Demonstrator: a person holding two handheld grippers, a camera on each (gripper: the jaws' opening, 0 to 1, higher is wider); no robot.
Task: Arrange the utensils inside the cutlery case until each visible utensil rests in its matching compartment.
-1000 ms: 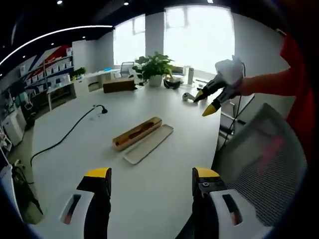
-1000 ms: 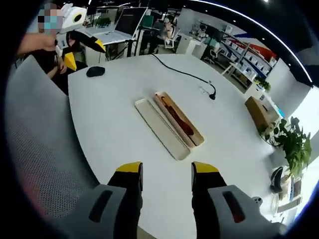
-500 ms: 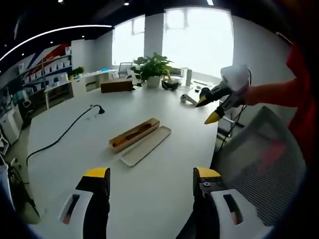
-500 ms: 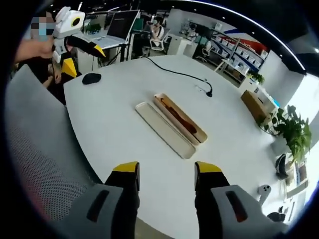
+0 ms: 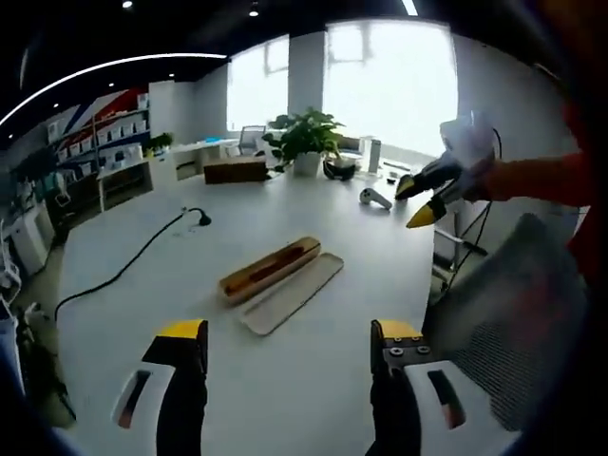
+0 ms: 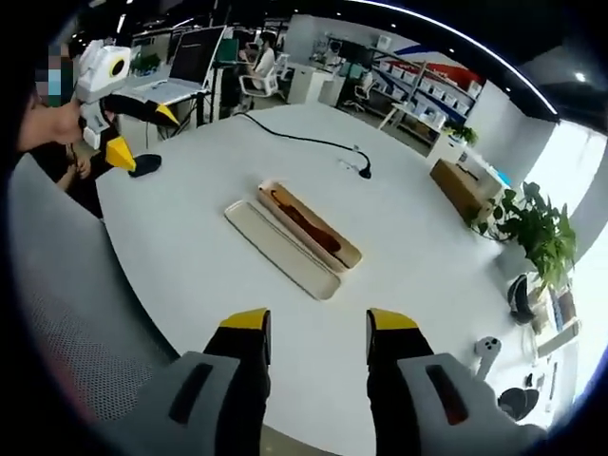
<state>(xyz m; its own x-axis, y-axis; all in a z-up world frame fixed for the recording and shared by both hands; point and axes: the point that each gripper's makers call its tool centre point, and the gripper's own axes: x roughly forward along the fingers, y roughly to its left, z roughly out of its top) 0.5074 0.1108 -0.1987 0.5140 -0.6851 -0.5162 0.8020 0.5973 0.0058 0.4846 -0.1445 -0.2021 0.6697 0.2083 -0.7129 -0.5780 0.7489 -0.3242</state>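
Observation:
A long wooden cutlery case [image 5: 270, 269] [image 6: 310, 223] lies open in the middle of the white table, with dark utensils inside it. Its pale flat lid [image 5: 293, 293] [image 6: 281, 249] lies alongside, touching it. My left gripper [image 5: 287, 332] is open, low over the near table edge, well short of the case. It also shows at the left of the right gripper view [image 6: 136, 130], held in a hand. My right gripper [image 6: 311, 323] is open too, above the table edge, empty. In the left gripper view it hangs at the right [image 5: 426, 198], off the table's side.
A black cable [image 5: 122, 269] [image 6: 294, 139] with a small microphone runs across the table. A potted plant [image 5: 309, 142] [image 6: 530, 228], a brown box [image 5: 235, 170] [image 6: 460, 189] and a white controller [image 5: 375, 197] [image 6: 485, 351] sit at the far side. A mesh chair back [image 5: 503, 323] [image 6: 57, 313] stands close by.
Both views have shifted a little as the hands moved. The case and lid lie where they were. Both grippers stay open.

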